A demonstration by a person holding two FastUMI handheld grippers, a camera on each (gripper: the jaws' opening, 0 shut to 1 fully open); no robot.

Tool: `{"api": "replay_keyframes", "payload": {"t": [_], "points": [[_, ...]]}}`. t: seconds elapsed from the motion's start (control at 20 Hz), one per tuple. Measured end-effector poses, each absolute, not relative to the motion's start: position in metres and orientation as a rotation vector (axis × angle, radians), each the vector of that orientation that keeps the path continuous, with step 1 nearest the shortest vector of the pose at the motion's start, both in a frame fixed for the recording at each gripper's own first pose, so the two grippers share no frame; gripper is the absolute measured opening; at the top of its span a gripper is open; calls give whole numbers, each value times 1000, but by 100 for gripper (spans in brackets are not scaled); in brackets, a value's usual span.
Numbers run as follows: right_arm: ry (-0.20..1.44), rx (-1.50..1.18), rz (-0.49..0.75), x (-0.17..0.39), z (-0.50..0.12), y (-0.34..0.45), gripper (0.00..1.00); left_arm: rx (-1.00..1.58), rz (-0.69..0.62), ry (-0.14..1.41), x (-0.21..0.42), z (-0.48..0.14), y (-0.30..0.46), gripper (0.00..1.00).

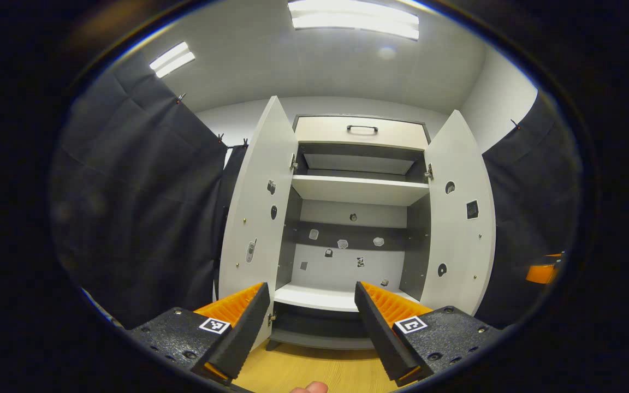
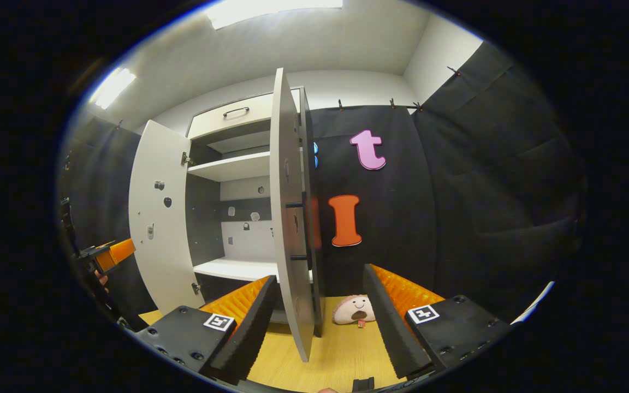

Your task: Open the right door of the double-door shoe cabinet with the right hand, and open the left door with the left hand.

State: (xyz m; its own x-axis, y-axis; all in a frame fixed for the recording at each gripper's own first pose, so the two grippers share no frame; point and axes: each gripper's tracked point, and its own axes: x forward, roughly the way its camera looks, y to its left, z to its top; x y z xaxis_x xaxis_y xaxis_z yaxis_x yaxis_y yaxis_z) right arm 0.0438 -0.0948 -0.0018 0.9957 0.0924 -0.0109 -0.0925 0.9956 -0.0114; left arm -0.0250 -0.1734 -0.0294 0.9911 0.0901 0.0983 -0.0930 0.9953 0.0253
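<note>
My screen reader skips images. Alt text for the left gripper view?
A white shoe cabinet stands with left door and right door swung wide, its shelves bare. The open left gripper points at it, holding nothing.

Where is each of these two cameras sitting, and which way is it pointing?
Left gripper view: rides on the left gripper, facing straight into the open shoe cabinet; its own two open fingers and a fingertip show below.
Right gripper view: rides on the right gripper, facing the right door edge-on, a plush toy behind it.
Shared: cabinet, both open doors, wooden floor.
</note>
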Motion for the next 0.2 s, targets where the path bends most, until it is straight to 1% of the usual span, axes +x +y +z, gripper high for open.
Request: {"api": "replay_keyframes", "payload": {"t": [0.05,0.1,0.2], "points": [[12,-19,98,44,-3,-93,99,40,95,-108,-26,-25,-174,92],[17,-21,101,46,-5,-93,100,51,95,-113,-27,-24,-175,94],[38,-11,109,46,-9,-89,99,62,102,-117,-28,-22,-177,94]]}}
